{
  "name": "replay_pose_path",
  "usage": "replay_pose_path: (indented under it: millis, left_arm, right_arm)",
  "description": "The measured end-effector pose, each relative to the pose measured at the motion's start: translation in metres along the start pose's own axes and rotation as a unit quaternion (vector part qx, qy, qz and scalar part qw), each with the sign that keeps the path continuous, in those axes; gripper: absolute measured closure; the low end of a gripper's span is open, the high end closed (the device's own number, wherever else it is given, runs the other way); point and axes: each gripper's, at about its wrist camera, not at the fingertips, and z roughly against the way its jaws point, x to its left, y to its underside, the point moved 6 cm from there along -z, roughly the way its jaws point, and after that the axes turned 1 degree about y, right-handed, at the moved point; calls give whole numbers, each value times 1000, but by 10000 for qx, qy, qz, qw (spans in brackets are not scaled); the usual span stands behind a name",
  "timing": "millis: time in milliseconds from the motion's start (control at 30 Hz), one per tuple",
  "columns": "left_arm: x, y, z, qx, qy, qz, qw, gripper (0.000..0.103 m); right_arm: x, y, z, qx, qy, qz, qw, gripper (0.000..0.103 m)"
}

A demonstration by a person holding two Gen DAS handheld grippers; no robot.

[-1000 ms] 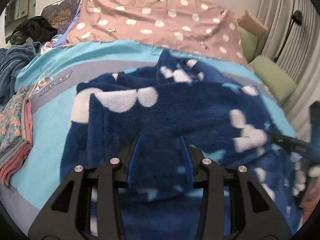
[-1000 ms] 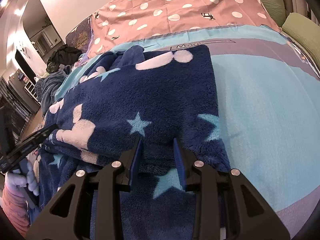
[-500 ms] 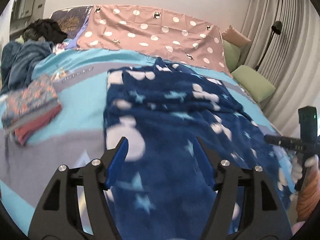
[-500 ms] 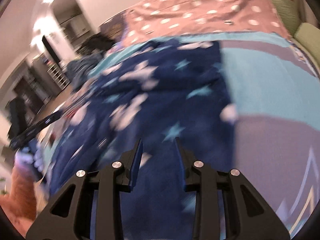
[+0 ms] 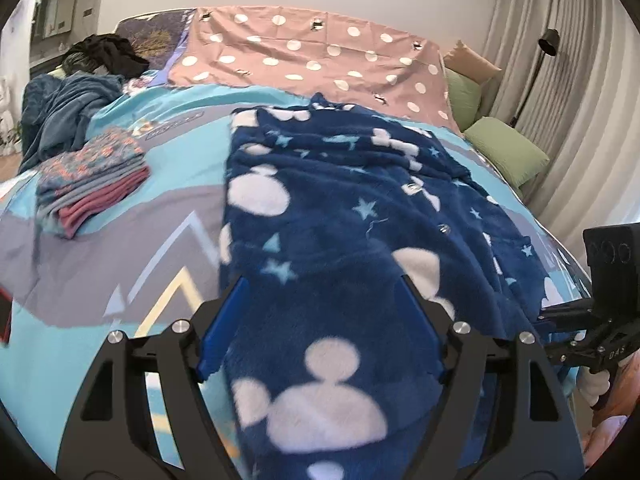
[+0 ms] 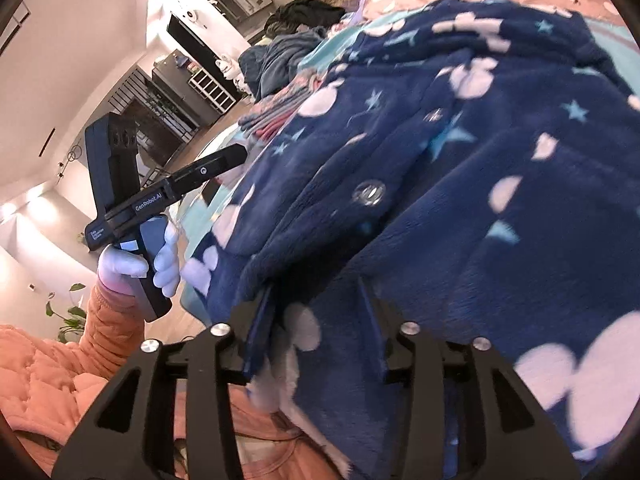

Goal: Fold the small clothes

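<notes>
A navy fleece garment [image 5: 344, 216] with white mouse heads and light blue stars lies spread along the bed, its near end hanging over the front edge. My left gripper [image 5: 320, 320] is wide open above the garment's near end, fleece between its blue pads but not clamped. My right gripper [image 6: 316, 312] is open at the garment's [image 6: 460, 160] near right edge, with fleece lying between its fingers. The right gripper also shows in the left wrist view [image 5: 592, 320]. The left gripper shows in the right wrist view [image 6: 228, 158].
A stack of folded clothes [image 5: 92, 180] sits on the blue bed cover [image 5: 120, 248] at the left. A dark blue blanket heap [image 5: 60, 112] and black clothes [image 5: 108, 52] lie at the far left. Pink dotted sheet [image 5: 312, 52] and green pillows [image 5: 508, 148] are behind.
Both grippers pulled back from the folded garment toward the bed's near edge. The garment now lies longer and flatter. The right view swung left and down.
</notes>
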Motion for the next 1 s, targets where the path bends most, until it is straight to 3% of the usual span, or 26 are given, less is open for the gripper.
replay_pose_path:
  millis: [133,333,467,600,700,733,767,800,833,900,1000]
  left_arm:
    - [11,12,6,120,-90,142,9998,26]
    - [25,43,9,501,-347,263,9978,26]
    - [32,61,18,597,-263,463,9968,26]
    - [31,66,21,583,-89,584,9965,26]
    - [30,67,16,632,-31,605,9962,27]
    - [28,68,15,635,-14,589,9962,28]
    - [27,69,14,628,4,569,9964,31]
    - [26,69,14,604,89,545,9966,49]
    - [25,70,14,607,230,557,9963,63]
    - [27,70,19,592,428,739,9946,79]
    - [27,70,27,550,401,642,9956,80]
  right_arm:
    - [13,-1,0,130,-746,-162,9970,57]
    - [23,5,-9,392,-870,-313,9949,52]
    - [25,3,4,329,-913,-365,9946,48]
    - [32,2,9,354,-1221,-409,9910,42]
    - [32,-1,-7,461,-1027,-476,9925,37]
    - [29,0,-13,466,-760,-433,9951,39]
    - [24,0,-21,493,-372,-416,9972,71]
    - [22,0,-25,570,-319,-464,9968,92]
    - [21,0,-24,561,-414,-580,9959,97]
    - [32,-4,-2,228,-661,-516,9962,98]
    - [39,-4,28,-49,-586,-246,9980,98]
